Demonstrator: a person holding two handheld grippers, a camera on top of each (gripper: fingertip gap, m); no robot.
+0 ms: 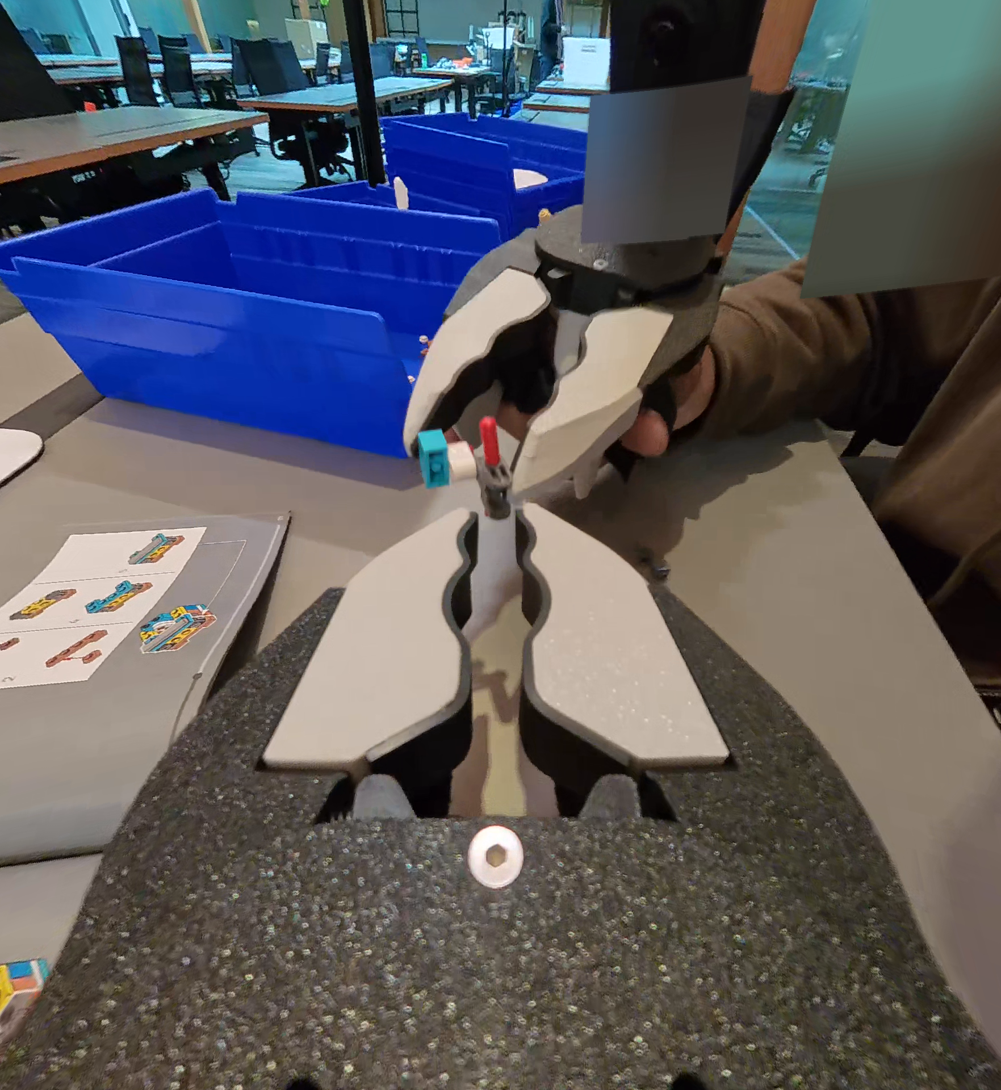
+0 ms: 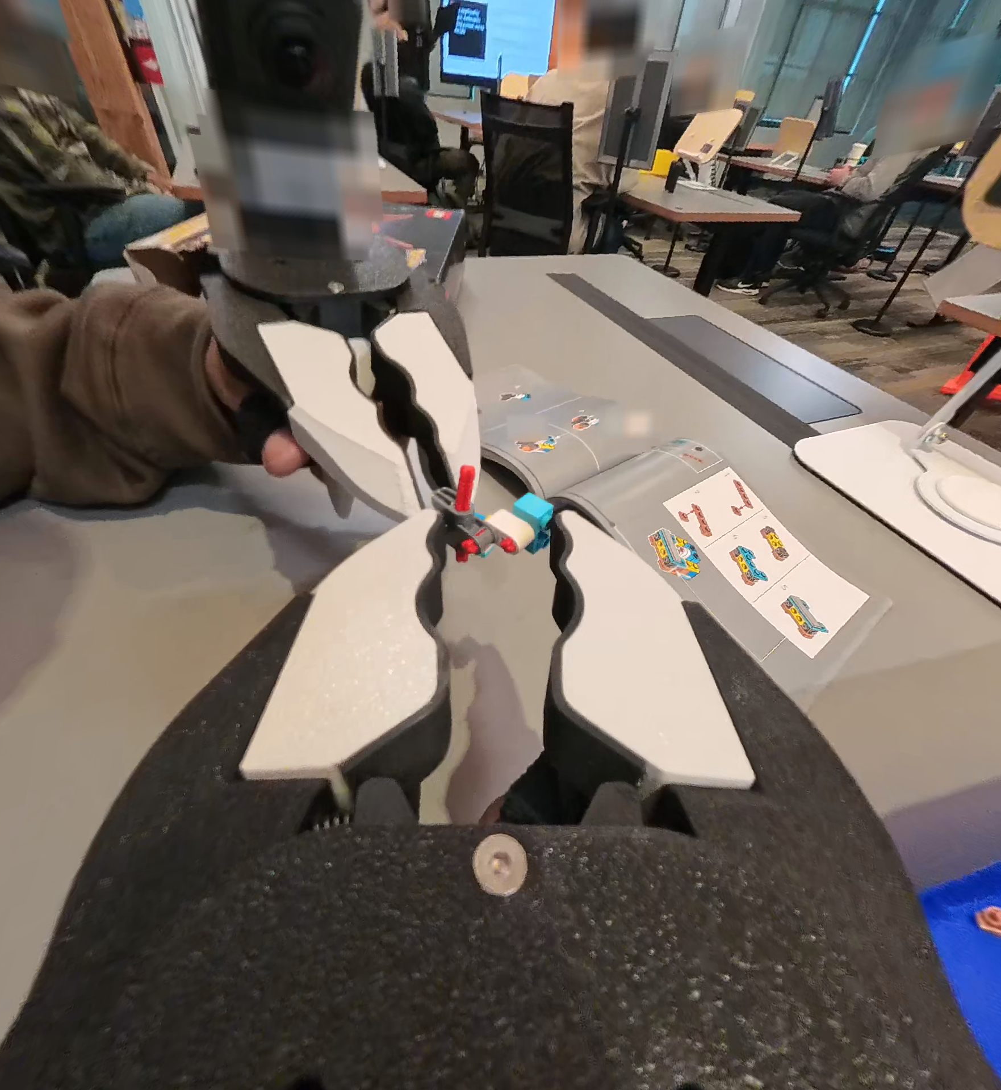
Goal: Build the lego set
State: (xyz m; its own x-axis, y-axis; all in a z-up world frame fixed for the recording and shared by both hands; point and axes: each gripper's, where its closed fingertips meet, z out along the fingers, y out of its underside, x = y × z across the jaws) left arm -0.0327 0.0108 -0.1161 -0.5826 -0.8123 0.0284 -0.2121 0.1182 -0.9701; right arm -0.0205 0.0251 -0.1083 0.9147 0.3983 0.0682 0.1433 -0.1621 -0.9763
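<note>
Two hand-held grippers meet tip to tip above a grey worktop, sharing a small lego assembly held clear of the surface. The left gripper has its fingers nearly closed, pinching the dark grey connector at the assembly's end, from which a red pin stands up. The right gripper has its fingers spread wider, bracketing the assembly, one tip at the grey connector and the other at the teal brick; whether both tips press it cannot be told. A white round piece sits between teal brick and connector. The fingers are smooth, pale grey plates with wavy black inner edges, set in rough, speckled black foam bodies. Blue plastic bins with glossy, ribbed walls line the far side just beyond the grippers, leaving a bare strip of worktop before them. An open instruction booklet lies flat beside the work, close to the right gripper's outer finger. A white lamp base rests near the far edge. A brown sleeve lies along the worktop's near corner.
</note>
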